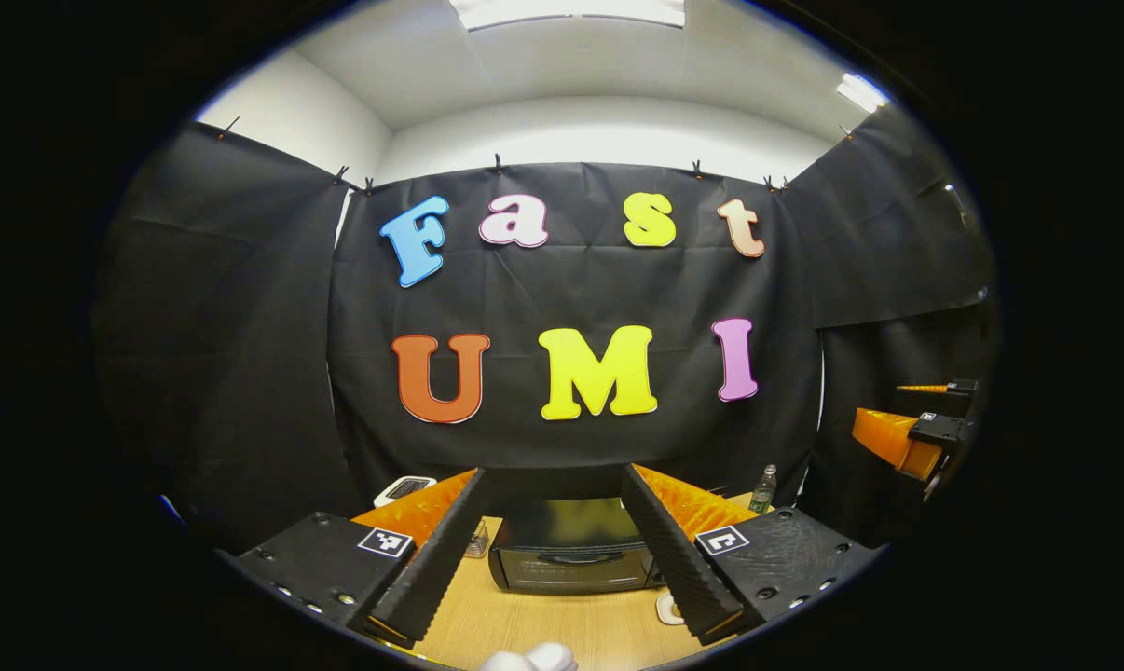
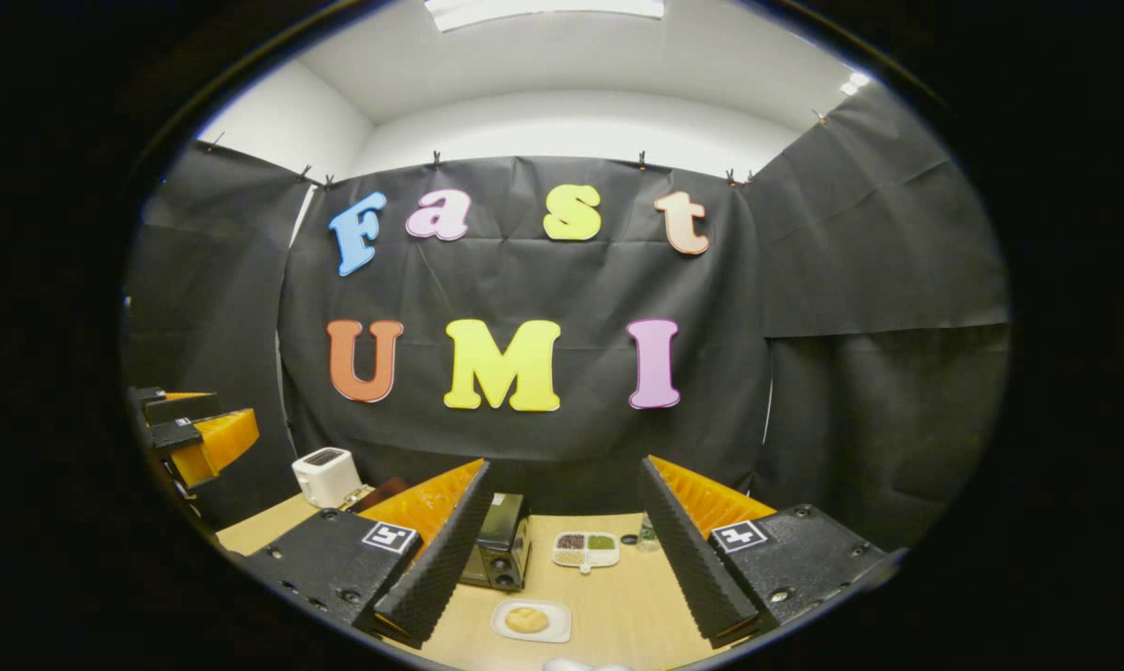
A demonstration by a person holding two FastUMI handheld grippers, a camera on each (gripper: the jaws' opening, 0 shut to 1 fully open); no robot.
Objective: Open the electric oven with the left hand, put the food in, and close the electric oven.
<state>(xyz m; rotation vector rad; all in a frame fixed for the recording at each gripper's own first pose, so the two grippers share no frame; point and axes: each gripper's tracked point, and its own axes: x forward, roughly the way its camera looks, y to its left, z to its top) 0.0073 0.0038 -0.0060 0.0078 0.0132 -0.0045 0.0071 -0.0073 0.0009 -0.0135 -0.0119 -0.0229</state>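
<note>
You're holding left claw (image 1: 553, 559) and right claw (image 2: 562, 559) wide open, empty, hovering over counter (image 2: 618, 606); oven (image 1: 571, 556) sitting closed, bread (image 2: 527, 619) lying on plate (image 2: 556, 631).

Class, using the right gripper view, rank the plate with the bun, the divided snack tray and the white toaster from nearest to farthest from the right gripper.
1. Plate with the bun: just ahead, between the fingers.
2. Divided snack tray: farther back, centre of the table.
3. White toaster: far left, at the back of the table.
</note>
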